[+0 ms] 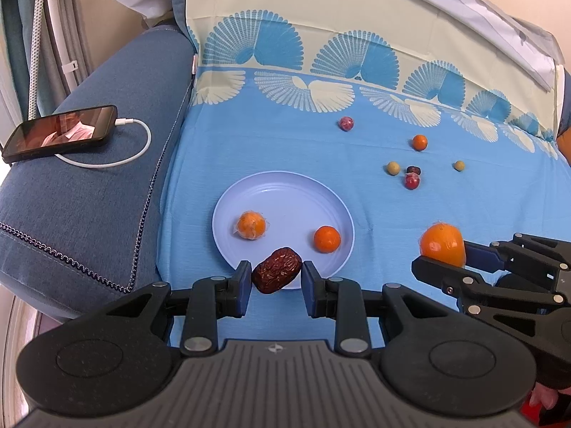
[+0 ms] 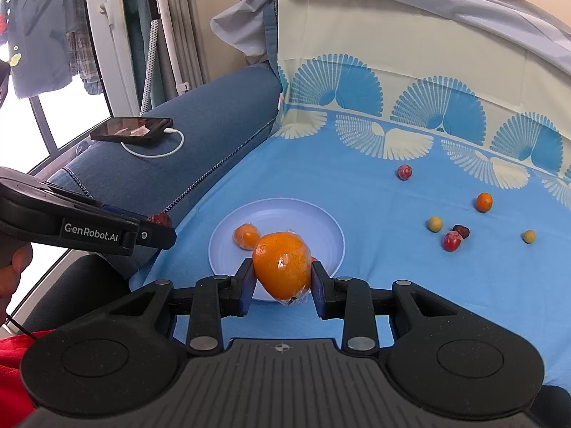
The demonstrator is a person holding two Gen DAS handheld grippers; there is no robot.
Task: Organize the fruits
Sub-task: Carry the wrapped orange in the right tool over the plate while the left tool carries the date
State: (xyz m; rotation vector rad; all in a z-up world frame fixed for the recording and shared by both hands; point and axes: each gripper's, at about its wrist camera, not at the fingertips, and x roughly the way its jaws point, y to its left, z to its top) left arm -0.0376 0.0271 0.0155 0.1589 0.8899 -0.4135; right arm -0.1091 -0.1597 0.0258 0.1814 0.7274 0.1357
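Note:
My left gripper (image 1: 275,275) is shut on a wrinkled brown date (image 1: 276,270), held over the near rim of the pale blue plate (image 1: 285,192). On that plate lie a wrapped orange (image 1: 251,225) and a small tangerine (image 1: 327,238). My right gripper (image 2: 283,275) is shut on a plastic-wrapped orange (image 2: 282,265) above the plate's (image 2: 282,214) near edge; in the left wrist view this orange (image 1: 442,244) hangs to the plate's right. The left gripper (image 2: 157,230) with the date (image 2: 159,219) shows at the left of the right wrist view.
Several small fruits lie loose on the blue cloth beyond: a red one (image 1: 346,123), a tangerine (image 1: 419,142), two yellow-green ones (image 1: 393,168), a dark date (image 1: 414,169). A phone (image 1: 60,132) on a white cable rests on the blue armrest at left.

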